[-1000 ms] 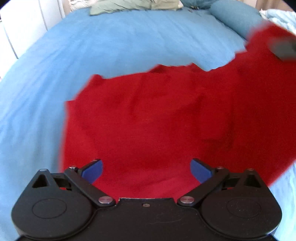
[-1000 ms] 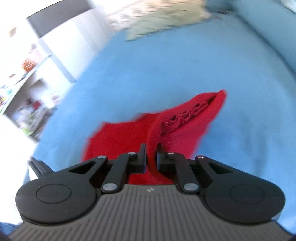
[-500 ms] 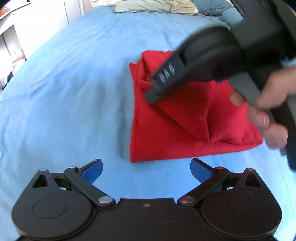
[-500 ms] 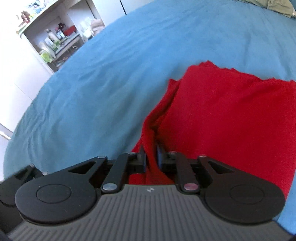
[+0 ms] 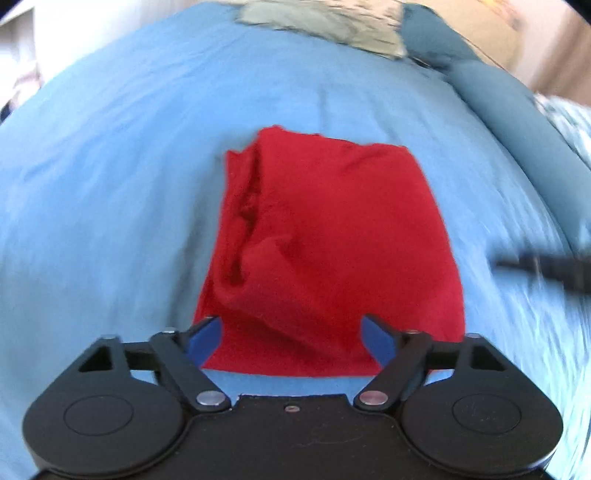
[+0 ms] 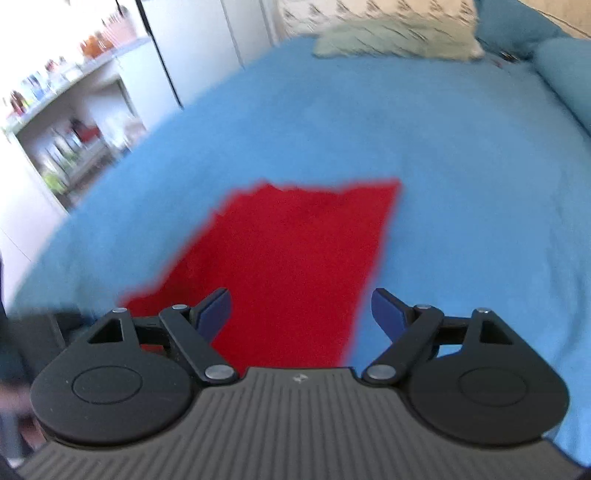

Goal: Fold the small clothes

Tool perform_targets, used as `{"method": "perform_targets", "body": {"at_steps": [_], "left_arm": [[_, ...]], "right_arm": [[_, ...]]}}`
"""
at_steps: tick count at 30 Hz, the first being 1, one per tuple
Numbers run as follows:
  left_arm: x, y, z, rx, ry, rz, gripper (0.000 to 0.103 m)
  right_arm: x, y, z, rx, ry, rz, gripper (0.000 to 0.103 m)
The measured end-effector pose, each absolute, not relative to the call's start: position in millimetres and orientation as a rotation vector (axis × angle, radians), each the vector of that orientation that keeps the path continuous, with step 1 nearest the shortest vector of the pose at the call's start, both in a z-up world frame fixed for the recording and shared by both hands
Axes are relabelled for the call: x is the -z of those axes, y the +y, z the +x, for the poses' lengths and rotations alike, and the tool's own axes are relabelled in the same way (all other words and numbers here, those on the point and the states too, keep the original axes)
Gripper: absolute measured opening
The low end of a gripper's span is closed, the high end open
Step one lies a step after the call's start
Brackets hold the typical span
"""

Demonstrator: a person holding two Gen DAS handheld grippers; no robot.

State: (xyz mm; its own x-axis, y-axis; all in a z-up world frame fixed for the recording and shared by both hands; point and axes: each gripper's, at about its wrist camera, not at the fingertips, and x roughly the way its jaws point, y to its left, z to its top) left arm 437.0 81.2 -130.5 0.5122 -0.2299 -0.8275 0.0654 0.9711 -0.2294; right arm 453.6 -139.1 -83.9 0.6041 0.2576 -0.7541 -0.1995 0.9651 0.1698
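Observation:
A small red garment point(image 5: 332, 243) lies folded into a rough rectangle on the blue bedsheet point(image 5: 110, 184), with bunched layers along its left edge. My left gripper point(image 5: 290, 338) is open and empty, just above the garment's near edge. In the right wrist view the red garment point(image 6: 295, 258) lies flat ahead. My right gripper point(image 6: 301, 312) is open and empty, above the garment's near right part. A blurred dark piece of the right gripper point(image 5: 546, 267) shows at the right of the left wrist view.
A pale green pillow point(image 5: 325, 26) and blue pillows point(image 5: 509, 99) lie at the head of the bed. White shelves with bottles and small items point(image 6: 66, 122) stand beside the bed on the left. Blue sheet surrounds the garment.
My right gripper has let go of the red fold and opened, then pulled back to the right. The garment now lies folded. My left gripper has moved closer to its near edge.

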Motion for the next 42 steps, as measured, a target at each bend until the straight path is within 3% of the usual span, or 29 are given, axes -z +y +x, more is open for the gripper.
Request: {"method": "perform_targets", "body": {"at_steps": [4,9,10,12,15,18,24,28,32,34,36,38,42], "left_arm": [[134,99,445,0.108,1.004,-0.289,0.076],[137,101,451,0.111,1.014,-0.304,0.053],[137,101,451,0.117,1.016,-0.300,0.046],[136,99,450,0.128,1.023,-0.295,0.009],[128,105,447,0.128,0.992,-0.315,0.008],[118,112,429,0.113,0.952,-0.313,0.008],[164,109,419,0.054,1.008,-0.220,0.009],[163,100,423,0.051,0.992,-0.153,0.009],[143,98,417,0.069,0.983,-0.090,0.023],[125,100,416,0.066,0.954,-0.047,0.037],[107,104,420,0.063,0.919,-0.008,0.074],[93,110,433,0.107,0.894,-0.015,0.090],[97,119,491,0.248,0.956,-0.112,0.092]], "right_arm": [[119,-136,420,-0.261,0.937,0.041,0.098],[155,-122,407,-0.187,0.995,0.069,0.095],[160,-120,409,-0.162,0.996,0.086,0.095],[169,-118,413,-0.113,0.999,0.075,0.090],[173,-116,416,-0.085,0.983,0.010,0.083],[165,-118,411,-0.069,0.949,-0.025,0.083],[176,-127,409,-0.114,0.983,-0.051,0.083],[175,-132,412,-0.146,0.984,-0.044,0.084],[167,-143,408,-0.175,0.990,-0.016,0.085],[152,-148,409,-0.189,0.981,0.013,0.089],[135,-156,414,-0.202,0.969,0.053,0.101],[119,-165,424,-0.216,0.954,0.096,0.103],[104,-176,457,-0.241,0.956,0.167,0.103]]}}
